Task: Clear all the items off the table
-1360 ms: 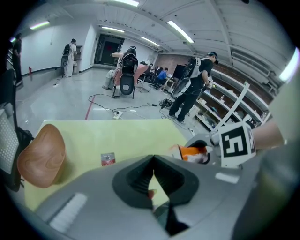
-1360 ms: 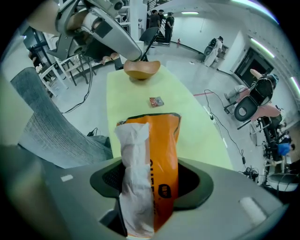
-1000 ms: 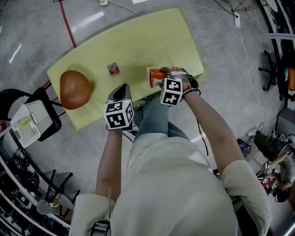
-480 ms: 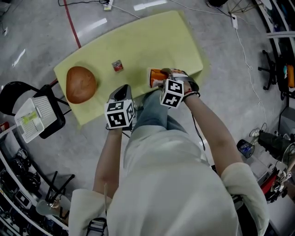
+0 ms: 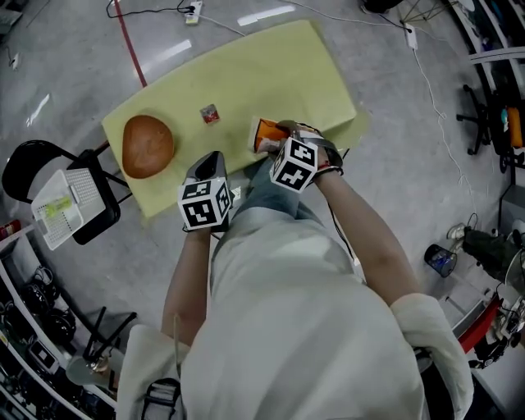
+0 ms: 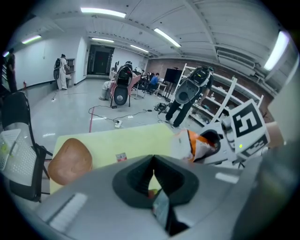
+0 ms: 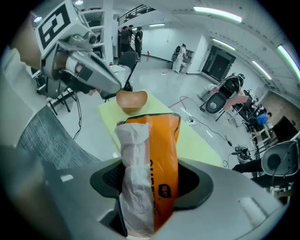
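My right gripper (image 5: 277, 141) (image 7: 150, 176) is shut on an orange and white snack bag (image 5: 264, 134) (image 7: 161, 150) and holds it above the near edge of the yellow table (image 5: 271, 74). My left gripper (image 5: 212, 158) (image 6: 153, 162) is shut, with a small flat packet (image 6: 160, 208) pinched low between its jaws, and it hovers over the table's near edge. A brown bowl (image 5: 148, 146) (image 6: 69, 160) (image 7: 131, 100) lies upside down at the table's left end. A small red packet (image 5: 210, 114) (image 6: 121, 157) lies between the bowl and the bag.
A black chair with a white basket (image 5: 61, 205) on it stands left of the table. Cables and a power strip (image 5: 194, 10) lie on the floor beyond the table. Shelves and other people stand far off in the room.
Both grippers have risen a little over the table's near edge. The right one has rolled and carried the orange bag up and slightly left.
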